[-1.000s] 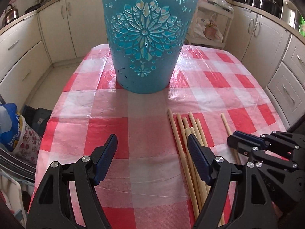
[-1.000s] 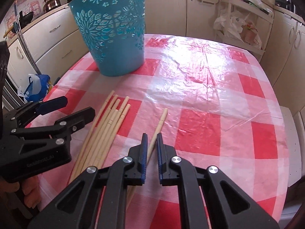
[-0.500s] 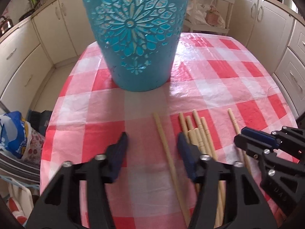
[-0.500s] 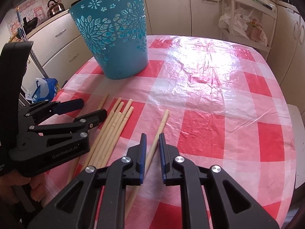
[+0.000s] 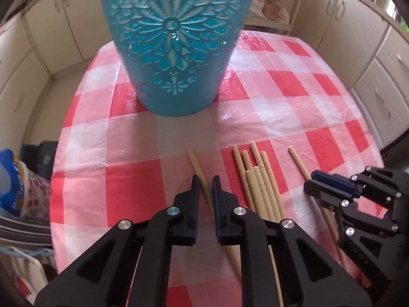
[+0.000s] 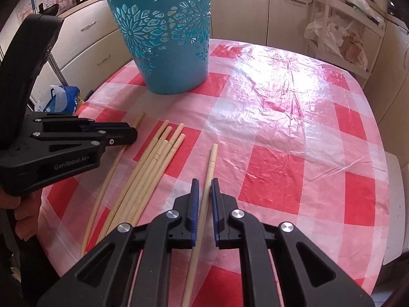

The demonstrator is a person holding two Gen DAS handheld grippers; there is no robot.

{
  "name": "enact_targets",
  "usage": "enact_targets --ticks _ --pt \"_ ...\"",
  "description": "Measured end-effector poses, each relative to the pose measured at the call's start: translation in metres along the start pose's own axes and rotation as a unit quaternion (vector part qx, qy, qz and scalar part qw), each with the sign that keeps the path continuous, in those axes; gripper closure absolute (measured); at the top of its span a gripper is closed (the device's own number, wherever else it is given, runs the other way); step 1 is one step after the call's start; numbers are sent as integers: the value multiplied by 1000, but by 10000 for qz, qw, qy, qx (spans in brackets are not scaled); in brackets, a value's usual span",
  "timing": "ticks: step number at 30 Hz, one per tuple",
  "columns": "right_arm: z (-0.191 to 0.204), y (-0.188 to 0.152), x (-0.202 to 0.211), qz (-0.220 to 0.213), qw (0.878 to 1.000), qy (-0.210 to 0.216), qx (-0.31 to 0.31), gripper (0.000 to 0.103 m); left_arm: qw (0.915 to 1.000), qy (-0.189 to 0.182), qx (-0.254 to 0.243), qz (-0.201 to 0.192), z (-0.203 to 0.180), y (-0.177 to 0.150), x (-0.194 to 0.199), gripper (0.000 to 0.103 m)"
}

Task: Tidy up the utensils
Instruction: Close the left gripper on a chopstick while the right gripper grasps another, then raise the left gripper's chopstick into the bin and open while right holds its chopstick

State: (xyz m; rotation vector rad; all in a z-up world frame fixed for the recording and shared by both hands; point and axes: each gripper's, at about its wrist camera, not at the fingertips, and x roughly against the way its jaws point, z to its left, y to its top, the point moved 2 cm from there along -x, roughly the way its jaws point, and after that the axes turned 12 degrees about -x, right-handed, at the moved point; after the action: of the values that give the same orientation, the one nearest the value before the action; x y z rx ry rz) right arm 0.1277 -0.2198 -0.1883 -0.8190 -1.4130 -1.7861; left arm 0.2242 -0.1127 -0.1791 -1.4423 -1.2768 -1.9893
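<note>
**A:** How were the grippers set against the chopsticks?

**B:** The left gripper [image 5: 204, 189] was pointed steeply down at the table, and its jaws were closing with the leftmost chopstick [image 5: 194, 161] caught between them. The right gripper [image 6: 203, 192] was found clenched on the lone chopstick [image 6: 211, 158] at the other side. In both cases the stick was taken part-way along its length, with its end pointing away toward the far side of the table.

**A:** And the long axes?

**B:** Both sticks were laid roughly in line with the jaws that straddled them. The bundle of chopsticks [image 5: 258, 179] was left flat between the two grippers, close beside each and untouched.

**A:** Where was the blue basket [image 5: 173, 51] placed?

**B:** It was stood upright ahead, well apart from the sticks and more directly in front of the left gripper, so that hand was judged the nearer.

**A:** Was room left for moving?

**B:** Bare checked tablecloth [image 5: 294, 107] was seen between sticks and basket. The near table edge was hidden beneath the grippers. A lift well clear of the tall rim would be called for.
</note>
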Motion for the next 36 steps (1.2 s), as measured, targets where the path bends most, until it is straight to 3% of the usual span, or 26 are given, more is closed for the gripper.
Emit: enact_targets --ticks 5,7,11,15,21,26,36 --pt "-16 -2 1 -112 9969 340 -696 97 9996 -189 144 -181 -1 -8 8 99" --pt "-23 -3 2 -188 9937 520 -972 97 9984 -223 305 -411 3 -15 20 99" --pt "-28 -4 2 -210 9910 663 -1141 97 9897 -267 633 -1258 18 -21 64 99" --pt "-31 -3 2 -210 9891 775 -1233 97 9664 -268 843 -2414 36 -17 124 98" --pt "-36 -3 2 -195 9861 923 -1365 97 9147 183 901 -3936 54 3 211 99" --pt "-36 -5 3 -207 9863 916 -1355 97 8821 358 932 -4604 63 29 245 98" --pt "-37 -5 2 -200 9852 975 -1396 97 8439 658 1401 -5136 92 92 238 99"
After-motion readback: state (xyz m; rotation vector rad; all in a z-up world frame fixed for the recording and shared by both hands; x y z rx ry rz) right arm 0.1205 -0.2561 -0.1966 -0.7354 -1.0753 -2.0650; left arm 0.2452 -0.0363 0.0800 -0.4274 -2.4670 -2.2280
